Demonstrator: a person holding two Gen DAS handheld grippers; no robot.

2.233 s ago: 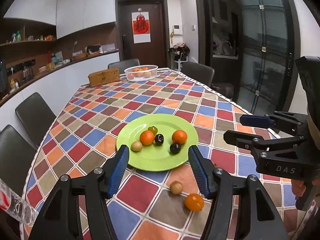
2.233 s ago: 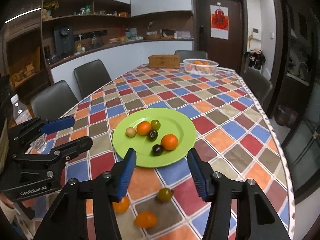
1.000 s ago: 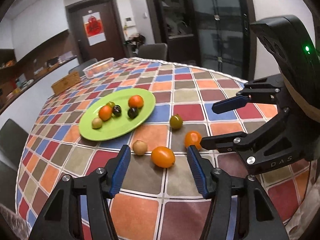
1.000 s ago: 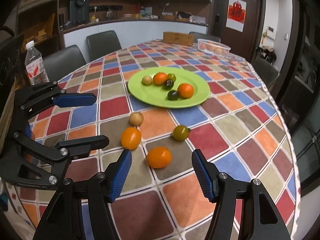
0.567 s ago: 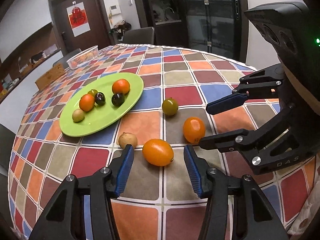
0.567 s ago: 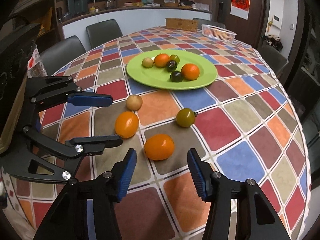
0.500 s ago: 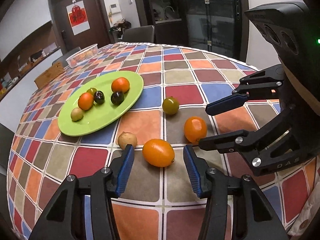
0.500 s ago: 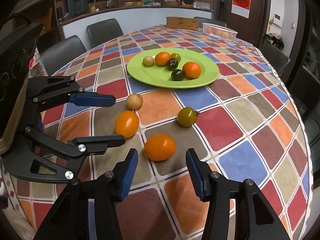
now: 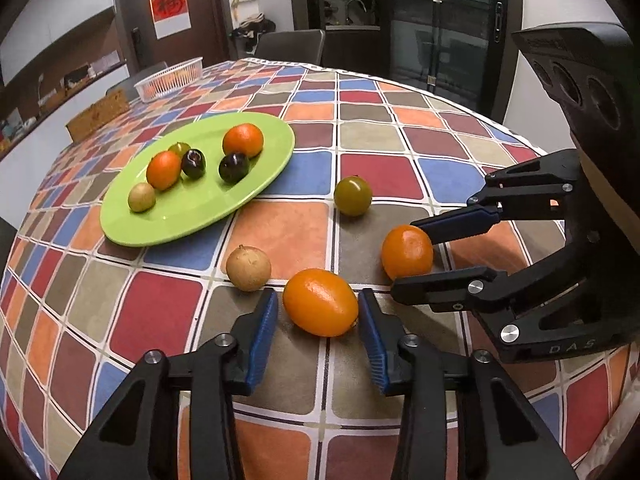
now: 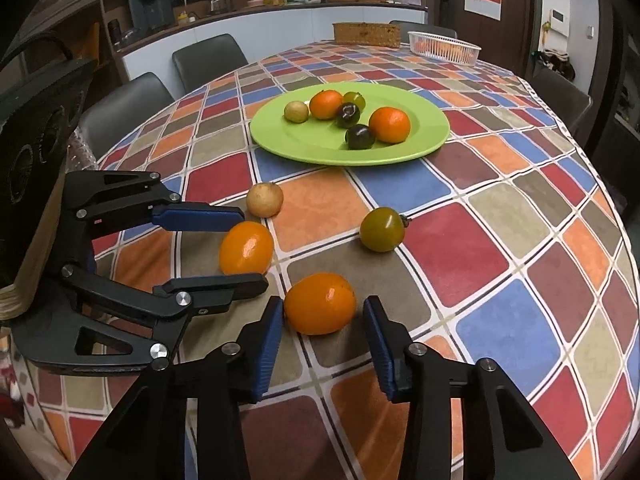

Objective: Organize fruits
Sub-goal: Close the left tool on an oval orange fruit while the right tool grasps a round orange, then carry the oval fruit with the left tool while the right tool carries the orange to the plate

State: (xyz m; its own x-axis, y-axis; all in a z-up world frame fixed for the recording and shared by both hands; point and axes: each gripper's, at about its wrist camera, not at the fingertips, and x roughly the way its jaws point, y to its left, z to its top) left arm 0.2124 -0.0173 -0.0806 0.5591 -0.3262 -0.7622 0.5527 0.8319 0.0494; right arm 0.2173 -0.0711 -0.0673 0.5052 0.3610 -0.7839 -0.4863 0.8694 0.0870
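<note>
On the checkered tablecloth (image 9: 160, 312), just short of the green plate (image 9: 192, 216), both claws sit open, each bracketing its own fruit. Left gripper (image 9: 318, 312) straddles the oval orange fruit (image 9: 320, 302), whose long axis runs roughly across the gap, tilted down to the right. Right gripper (image 10: 324, 320) frames the rounder orange fruit (image 10: 320, 303). I'd probably center each, then squeeze gently so neither rolls away.

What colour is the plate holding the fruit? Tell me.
Lime green plate, clearest in the right wrist view.
</note>
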